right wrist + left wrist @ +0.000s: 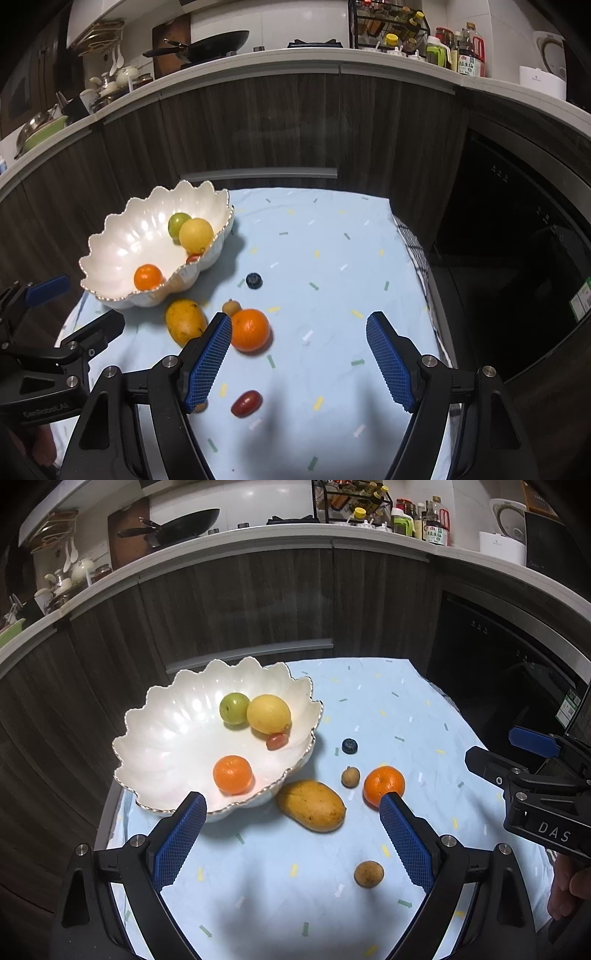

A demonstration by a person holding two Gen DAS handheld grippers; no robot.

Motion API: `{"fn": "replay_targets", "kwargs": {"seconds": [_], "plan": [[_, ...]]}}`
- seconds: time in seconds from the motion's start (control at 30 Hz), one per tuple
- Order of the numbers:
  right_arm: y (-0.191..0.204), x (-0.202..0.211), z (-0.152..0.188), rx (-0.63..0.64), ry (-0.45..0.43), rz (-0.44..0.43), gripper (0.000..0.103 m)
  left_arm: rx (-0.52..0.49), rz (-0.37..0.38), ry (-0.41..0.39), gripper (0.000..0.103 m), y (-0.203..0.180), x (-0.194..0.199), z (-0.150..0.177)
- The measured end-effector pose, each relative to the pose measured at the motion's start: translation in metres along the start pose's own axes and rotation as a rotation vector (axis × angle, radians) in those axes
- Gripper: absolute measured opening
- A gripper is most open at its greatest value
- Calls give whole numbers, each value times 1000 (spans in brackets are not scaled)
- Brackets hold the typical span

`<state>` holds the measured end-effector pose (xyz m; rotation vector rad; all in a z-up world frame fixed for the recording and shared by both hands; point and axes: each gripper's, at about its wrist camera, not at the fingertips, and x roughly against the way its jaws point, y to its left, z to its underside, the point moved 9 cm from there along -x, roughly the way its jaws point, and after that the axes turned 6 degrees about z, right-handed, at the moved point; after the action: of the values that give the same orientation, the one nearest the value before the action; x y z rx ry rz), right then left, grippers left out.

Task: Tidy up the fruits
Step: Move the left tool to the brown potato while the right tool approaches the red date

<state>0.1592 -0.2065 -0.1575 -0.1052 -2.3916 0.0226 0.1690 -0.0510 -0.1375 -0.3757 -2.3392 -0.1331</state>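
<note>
A white scalloped bowl (162, 738) (122, 243) on the blue cloth holds a green fruit (234, 708), a lemon (268, 714), a small red fruit (277, 741) and an orange (232, 774). On the cloth lie a mango (311, 805) (184, 320), an orange (383, 785) (249, 329), a blueberry (349, 746) (254, 280), two small brown fruits (350, 777) (368, 874) and a red date (246, 403). My left gripper (293, 834) is open and empty above the cloth, near the mango. My right gripper (299, 354) is open and empty, its left finger beside the orange.
The blue cloth (388, 709) covers a small table in front of dark wooden cabinets (258, 602). A dark appliance (517, 206) stands at the right. A checked towel (415, 243) hangs at the table's right edge. The counter above holds bottles and a pan.
</note>
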Motion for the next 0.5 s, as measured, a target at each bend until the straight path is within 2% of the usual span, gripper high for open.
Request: {"fn": "replay_targets", "kwargs": {"seconds": [0.5], "plan": [[0, -1, 22, 50, 13, -21, 76, -42, 26, 39, 95, -17, -7, 25]]}}
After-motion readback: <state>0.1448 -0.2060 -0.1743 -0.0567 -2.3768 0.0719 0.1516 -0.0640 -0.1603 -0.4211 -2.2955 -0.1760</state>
